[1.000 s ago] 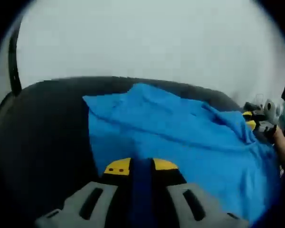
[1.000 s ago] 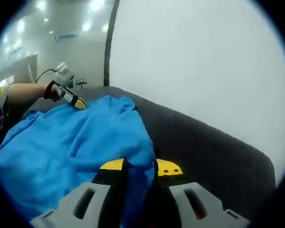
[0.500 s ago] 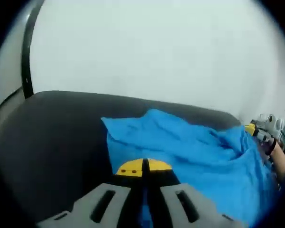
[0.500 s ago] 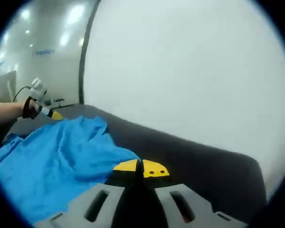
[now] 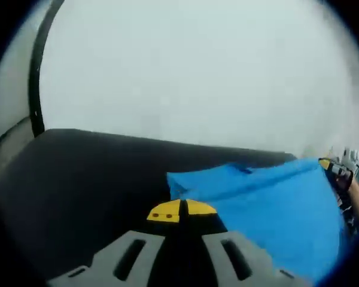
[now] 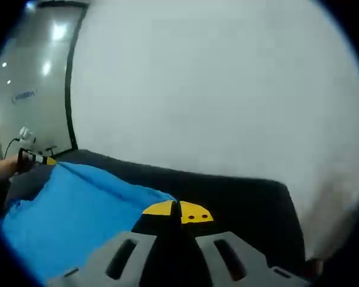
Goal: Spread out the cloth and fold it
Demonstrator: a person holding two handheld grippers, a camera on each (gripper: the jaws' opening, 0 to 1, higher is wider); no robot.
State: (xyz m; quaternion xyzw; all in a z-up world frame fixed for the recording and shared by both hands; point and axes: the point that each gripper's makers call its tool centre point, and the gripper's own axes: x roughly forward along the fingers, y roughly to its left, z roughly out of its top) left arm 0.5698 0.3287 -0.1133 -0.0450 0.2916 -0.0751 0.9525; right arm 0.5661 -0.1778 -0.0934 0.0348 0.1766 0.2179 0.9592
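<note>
Left gripper view has a big pale wall (image 5: 197, 78) across the top, with a dark upright strip (image 5: 35, 72) at its left side. Below the wall lies the dark table (image 5: 78, 179), which is wide and flat. On the table sits the blue cloth (image 5: 269, 203), pulled out fairly smooth and stretched between the two grippers, with a crease near its far edge. The left hand-held gripper (image 5: 181, 210) has its yellow-tipped jaws pressed together on one corner of the cloth, with no gap between them. At the far right the right hand-held gripper (image 5: 336, 170) pinches the other corner, with a bit of the person's hand behind it. Right gripper view has the same pale wall (image 6: 215, 89), and a far room with ceiling lights (image 6: 58, 31) on the left. The table (image 6: 239, 197) runs across below, and the cloth (image 6: 72, 215) lies on its left part. The right hand-held gripper (image 6: 179, 211) has its jaws closed tight on a cloth corner. The left hand-held gripper (image 6: 39, 159) looks small at the far left, at the cloth's other corner.
</note>
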